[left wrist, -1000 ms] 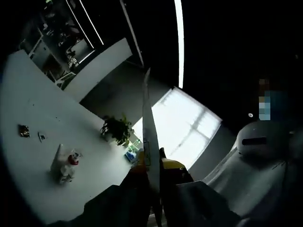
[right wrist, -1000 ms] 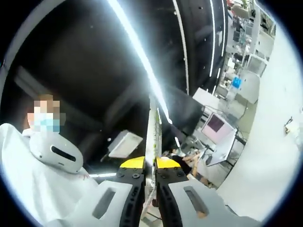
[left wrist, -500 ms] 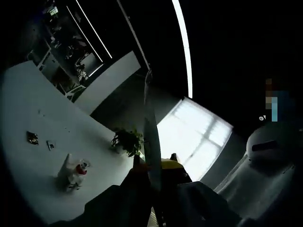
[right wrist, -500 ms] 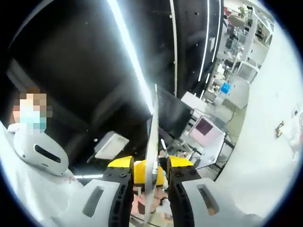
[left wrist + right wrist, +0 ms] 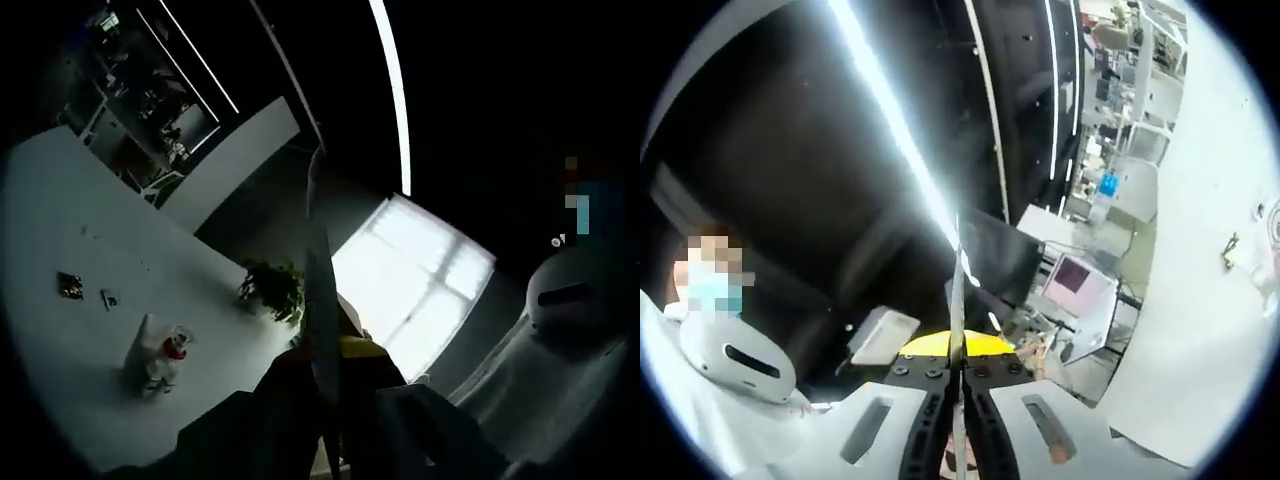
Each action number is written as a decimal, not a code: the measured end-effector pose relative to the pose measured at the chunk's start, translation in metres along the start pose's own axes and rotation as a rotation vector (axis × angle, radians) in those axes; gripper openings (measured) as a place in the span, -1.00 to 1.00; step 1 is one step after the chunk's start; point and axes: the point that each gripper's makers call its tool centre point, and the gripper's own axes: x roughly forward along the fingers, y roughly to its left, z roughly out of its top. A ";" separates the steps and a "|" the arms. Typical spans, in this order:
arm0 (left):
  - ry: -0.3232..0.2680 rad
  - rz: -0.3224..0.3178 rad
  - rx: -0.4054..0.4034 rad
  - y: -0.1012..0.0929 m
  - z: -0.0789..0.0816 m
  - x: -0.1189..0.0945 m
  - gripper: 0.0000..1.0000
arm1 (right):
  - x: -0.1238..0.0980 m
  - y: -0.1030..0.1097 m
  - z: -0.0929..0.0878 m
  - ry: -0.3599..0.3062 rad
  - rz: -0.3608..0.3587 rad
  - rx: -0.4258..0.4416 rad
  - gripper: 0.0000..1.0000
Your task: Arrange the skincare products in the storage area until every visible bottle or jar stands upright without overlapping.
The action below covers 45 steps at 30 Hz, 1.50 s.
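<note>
Between my right gripper's fingers sits a thin card, pinched; my left gripper pinches it too.

A small cluster of pale skincare products, one with a red cap or band, sits on the white table, too small to tell whether upright.

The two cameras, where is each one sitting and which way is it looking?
Left gripper view: rides on the left tongs, pointing across a white table toward a potted plant and bright window; a person in white shows at right.
Right gripper view: rides on the right tongs, pointing up at a dark ceiling with light strips; the person in white shows at left.
Shared: each pair of tongs grips a thin card edge-on.
</note>
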 end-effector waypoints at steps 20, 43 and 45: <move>-0.024 0.004 0.021 0.004 0.021 -0.003 -1.00 | -0.008 0.001 -0.003 0.058 0.001 -0.026 -0.98; 0.018 0.026 -0.217 0.050 0.017 -0.018 -1.00 | -0.013 -0.038 -0.042 -0.040 -0.222 0.005 -0.97; 0.030 0.034 -0.231 0.057 0.013 -0.022 -0.98 | -0.013 -0.043 -0.047 -0.047 -0.238 0.007 -0.97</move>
